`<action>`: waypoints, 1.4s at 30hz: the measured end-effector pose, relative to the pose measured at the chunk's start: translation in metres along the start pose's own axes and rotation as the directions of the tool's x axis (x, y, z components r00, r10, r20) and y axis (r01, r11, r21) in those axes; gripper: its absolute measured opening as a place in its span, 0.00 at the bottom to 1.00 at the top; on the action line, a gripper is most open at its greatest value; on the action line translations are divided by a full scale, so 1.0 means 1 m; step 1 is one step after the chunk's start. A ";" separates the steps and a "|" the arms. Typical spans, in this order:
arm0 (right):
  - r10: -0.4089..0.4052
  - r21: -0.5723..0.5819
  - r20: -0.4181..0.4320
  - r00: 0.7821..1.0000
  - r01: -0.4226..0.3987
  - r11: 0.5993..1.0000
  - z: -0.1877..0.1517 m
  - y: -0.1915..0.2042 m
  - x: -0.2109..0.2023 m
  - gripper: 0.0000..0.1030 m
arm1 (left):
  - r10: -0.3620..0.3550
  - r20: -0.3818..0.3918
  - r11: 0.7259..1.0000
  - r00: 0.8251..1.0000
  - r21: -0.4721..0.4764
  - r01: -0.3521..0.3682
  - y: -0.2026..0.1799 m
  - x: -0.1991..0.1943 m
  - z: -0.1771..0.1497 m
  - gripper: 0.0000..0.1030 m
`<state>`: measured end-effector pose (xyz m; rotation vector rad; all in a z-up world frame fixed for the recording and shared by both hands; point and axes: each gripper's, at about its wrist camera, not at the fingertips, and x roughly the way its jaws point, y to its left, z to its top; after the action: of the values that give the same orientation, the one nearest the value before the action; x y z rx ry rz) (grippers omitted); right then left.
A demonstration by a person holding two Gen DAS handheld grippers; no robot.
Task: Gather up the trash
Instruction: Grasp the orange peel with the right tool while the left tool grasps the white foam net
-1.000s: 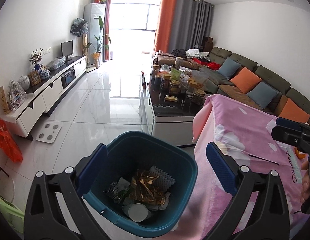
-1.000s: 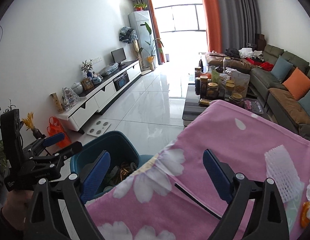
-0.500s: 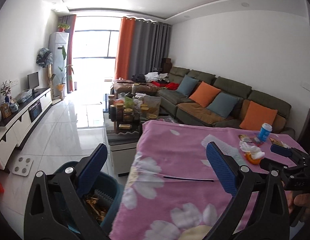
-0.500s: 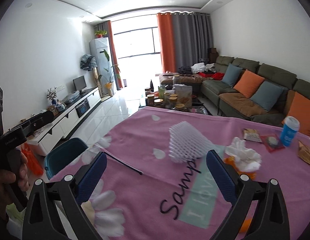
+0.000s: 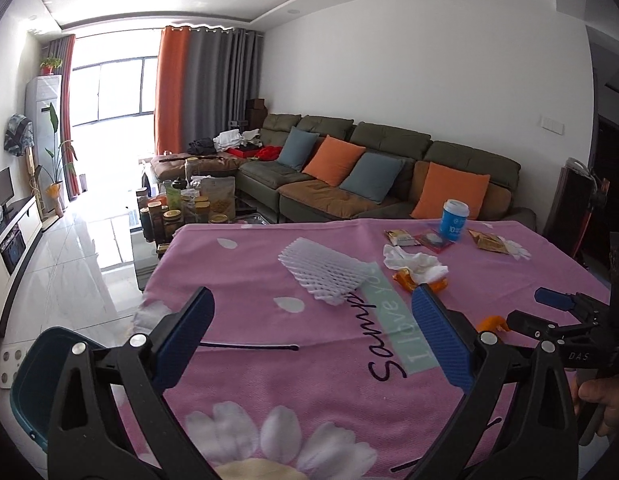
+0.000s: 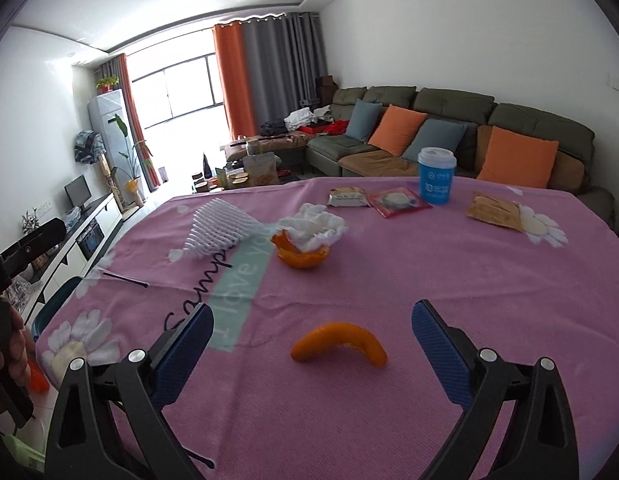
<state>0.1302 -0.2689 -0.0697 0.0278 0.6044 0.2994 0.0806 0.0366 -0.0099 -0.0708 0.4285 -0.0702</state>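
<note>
Right gripper (image 6: pixel 309 354): fingers spread wide, nothing between the pads; it hovered over the pink tablecloth (image 6: pixel 449 264).
Curved orange peel (image 6: pixel 339 346): lay on the cloth in the gap between the right fingers, touching neither.
Left gripper (image 5: pixel 309 336): fingers spread wide and empty, above the near edge of the cloth.
Black stick (image 5: pixel 249 347): lay flat on the cloth just ahead of the left gripper's left finger.
White foam net (image 5: pixel 325 270): at 12 o'clock from the left gripper, farther in on the cloth.
Crumpled tissue (image 6: pixel 315 226): sat in an orange peel cup (image 6: pixel 305 256), at 12 o'clock from the right gripper, just beside the net.
Snack wrappers (image 6: pixel 493 210): near the far edge, beside a blue cup (image 6: pixel 436 180).
Teal bin (image 5: pixel 33 384): on the floor at 9 o'clock from the left gripper, off the table's corner.
</note>
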 end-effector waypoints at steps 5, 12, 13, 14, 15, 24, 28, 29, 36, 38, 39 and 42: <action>-0.025 -0.001 -0.044 0.999 0.025 1.000 -0.008 -0.007 0.014 0.93 | -0.029 -0.031 0.999 0.999 0.017 0.030 -0.009 0.012 -0.007 0.94; -0.035 -0.011 -0.140 0.990 0.034 0.999 -0.012 -0.009 0.042 0.80 | -0.051 -0.074 0.998 0.996 0.033 0.053 -0.014 0.030 -0.011 0.94; -0.035 -0.012 -0.150 0.988 0.034 0.999 -0.012 -0.009 0.044 0.75 | -0.054 -0.078 0.998 0.996 0.033 0.056 -0.014 0.034 -0.010 0.94; -0.031 -0.009 -0.162 0.986 0.030 1.000 -0.012 -0.009 0.047 0.73 | -0.057 -0.081 0.998 0.995 0.031 0.060 -0.013 0.038 -0.009 0.94; -0.028 -0.007 -0.172 0.985 0.028 1.000 -0.012 -0.009 0.049 0.70 | -0.060 -0.084 0.998 0.995 0.030 0.063 -0.013 0.042 -0.008 0.94; -0.019 0.009 -0.205 0.979 0.022 1.000 -0.010 -0.014 0.055 0.44 | -0.099 -0.115 0.994 0.988 0.032 0.103 -0.017 0.084 0.004 0.94; 0.001 0.032 -0.205 0.979 0.005 0.999 -0.008 -0.018 0.054 0.32 | -0.116 -0.149 0.993 0.982 0.020 0.120 -0.019 0.109 0.008 0.94; 0.015 0.047 -0.202 0.979 -0.006 0.999 -0.007 -0.020 0.054 0.29 | -0.121 -0.159 0.992 0.980 0.015 0.125 -0.020 0.117 0.010 0.94; 0.040 0.084 -0.163 0.986 -0.027 0.996 0.001 -0.029 0.048 0.22 | -0.127 -0.266 0.992 0.955 -0.021 0.126 -0.016 0.177 0.017 0.94; 0.046 0.091 -0.152 0.987 -0.033 0.995 0.004 -0.031 0.046 0.21 | -0.118 -0.303 0.993 0.946 -0.043 0.110 -0.014 0.196 0.018 0.94; 0.049 0.092 -0.147 0.988 -0.035 0.995 0.005 -0.031 0.045 0.21 | -0.119 -0.316 0.993 0.941 -0.058 0.106 -0.012 0.203 0.018 0.94; 0.057 0.098 -0.138 0.989 -0.044 0.994 0.008 -0.033 0.044 0.21 | -0.119 -0.356 0.991 0.927 -0.103 0.088 -0.004 0.225 0.017 0.94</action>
<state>0.1781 -0.2878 -0.0909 0.1145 0.7592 0.3233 0.2919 0.0146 -0.0865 -0.1662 0.7977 -0.1707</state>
